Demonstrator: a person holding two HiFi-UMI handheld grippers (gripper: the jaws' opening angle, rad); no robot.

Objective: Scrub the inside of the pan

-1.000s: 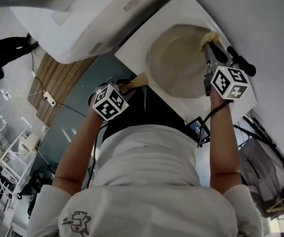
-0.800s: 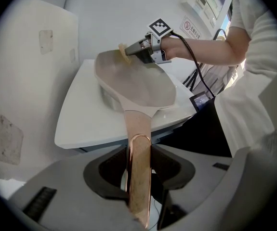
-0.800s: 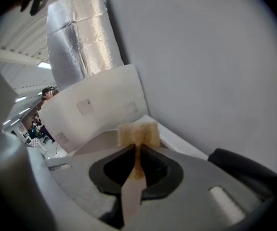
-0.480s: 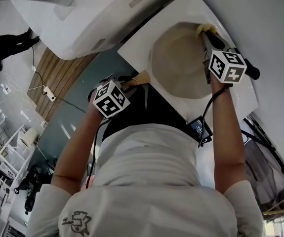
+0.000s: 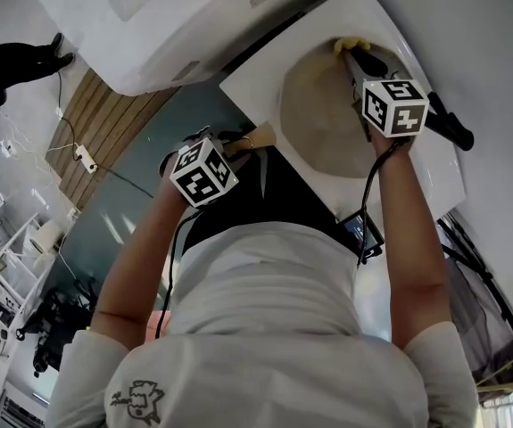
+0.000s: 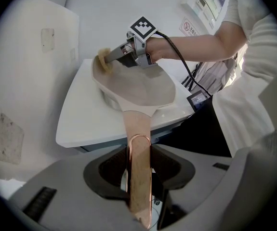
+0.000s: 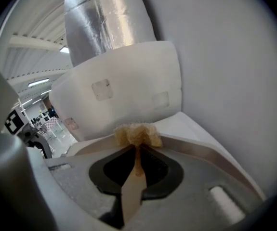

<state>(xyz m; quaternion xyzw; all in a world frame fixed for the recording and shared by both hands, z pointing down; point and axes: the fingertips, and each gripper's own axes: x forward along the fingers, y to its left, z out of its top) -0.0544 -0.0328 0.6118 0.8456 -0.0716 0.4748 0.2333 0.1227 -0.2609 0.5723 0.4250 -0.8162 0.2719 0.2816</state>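
1. Left tool (image 6: 139,177) is clamped on the pan's wooden handle (image 6: 137,129), its jaws pressing the handle from both sides.
2. The pan (image 6: 138,88) sits on a white bench (image 6: 80,119), its beige inside facing up and its handle reaching out past the bench's near edge.
3. The right tool (image 7: 137,150) is closed on a yellow-tan sponge (image 7: 137,134), which bulges out past the jaw tips and lies against the pan's far rim.
4. Behind the bench stands a white hood (image 7: 119,95) with a silver duct (image 7: 104,18) above it, beside a plain grey wall (image 7: 234,57).
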